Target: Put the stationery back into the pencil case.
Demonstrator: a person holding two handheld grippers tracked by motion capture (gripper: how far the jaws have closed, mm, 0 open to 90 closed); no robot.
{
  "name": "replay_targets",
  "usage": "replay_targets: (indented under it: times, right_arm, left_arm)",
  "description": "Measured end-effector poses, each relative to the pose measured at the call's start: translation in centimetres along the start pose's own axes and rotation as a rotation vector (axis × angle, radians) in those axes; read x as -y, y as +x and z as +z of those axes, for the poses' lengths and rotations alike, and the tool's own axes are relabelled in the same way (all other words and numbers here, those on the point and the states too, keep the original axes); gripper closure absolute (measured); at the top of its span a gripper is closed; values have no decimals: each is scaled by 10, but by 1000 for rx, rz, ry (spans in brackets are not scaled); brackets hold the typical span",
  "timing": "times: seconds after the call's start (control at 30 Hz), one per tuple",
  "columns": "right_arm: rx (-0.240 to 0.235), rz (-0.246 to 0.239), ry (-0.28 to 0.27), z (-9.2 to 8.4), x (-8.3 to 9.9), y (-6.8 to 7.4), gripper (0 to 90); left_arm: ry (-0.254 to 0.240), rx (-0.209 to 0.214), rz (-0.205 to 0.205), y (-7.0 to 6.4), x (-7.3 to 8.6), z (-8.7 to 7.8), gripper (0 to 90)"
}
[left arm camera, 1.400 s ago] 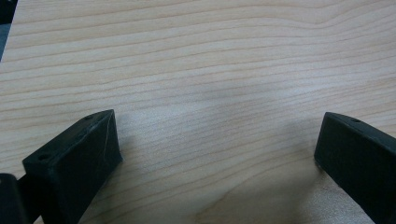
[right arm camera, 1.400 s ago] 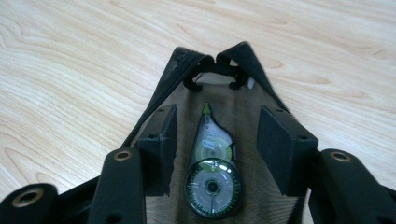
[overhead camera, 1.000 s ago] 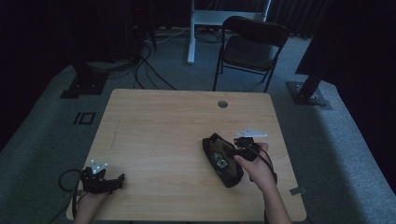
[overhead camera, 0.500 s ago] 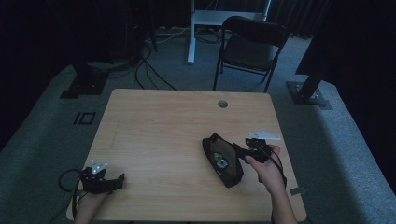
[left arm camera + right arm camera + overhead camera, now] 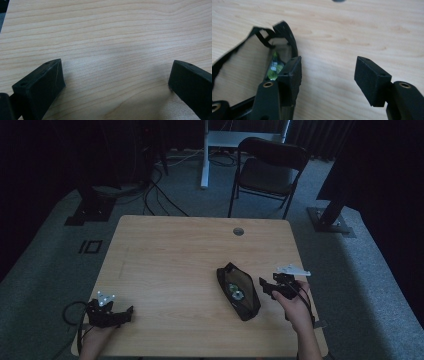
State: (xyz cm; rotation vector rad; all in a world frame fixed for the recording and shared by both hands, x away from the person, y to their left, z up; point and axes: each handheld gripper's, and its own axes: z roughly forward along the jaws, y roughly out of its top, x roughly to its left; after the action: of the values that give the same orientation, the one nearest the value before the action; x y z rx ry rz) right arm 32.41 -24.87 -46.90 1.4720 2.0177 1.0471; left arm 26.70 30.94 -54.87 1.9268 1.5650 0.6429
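An open black fabric pouch (image 5: 238,291) with a tan lining and green contents is seen near the pale wooden desk's (image 5: 175,255) right edge, lying front-to-back, just beside the wide-open, empty right tool (image 5: 274,286); the left tool (image 5: 111,313), also open and empty, is at the near left corner.

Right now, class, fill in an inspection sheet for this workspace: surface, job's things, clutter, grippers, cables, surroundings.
Surface: wooden table, a round grommet hole near its far edge.
Job's things: open black pouch, something green inside.
Clutter: nothing seen.
Grippers: left gripper open over bare wood at the near left corner; right gripper open, beside the pouch, holding nothing.
Cables: one trails from the left gripper; more on the floor.
Surroundings: folding chair, dark carpet, stand bases.
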Motion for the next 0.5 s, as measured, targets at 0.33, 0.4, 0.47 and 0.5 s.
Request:
replay_targets:
  times: [0.33, 0.4, 0.47, 0.5]
  right_arm:
    - [19, 41, 5, 5, 25, -16, 331]
    - [19, 41, 4, 6, 31, -19, 308]
    - [18, 37, 12, 6, 36, -22, 296]
    - [25, 33, 14, 7, 39, -24, 287]
  left_arm:
    - [0, 0, 0, 0, 0, 0, 3]
    - [2, 0, 2, 0, 0, 0, 3]
    - [2, -1, 2, 0, 0, 0, 3]
    - [2, 0, 3, 0, 0, 0, 3]
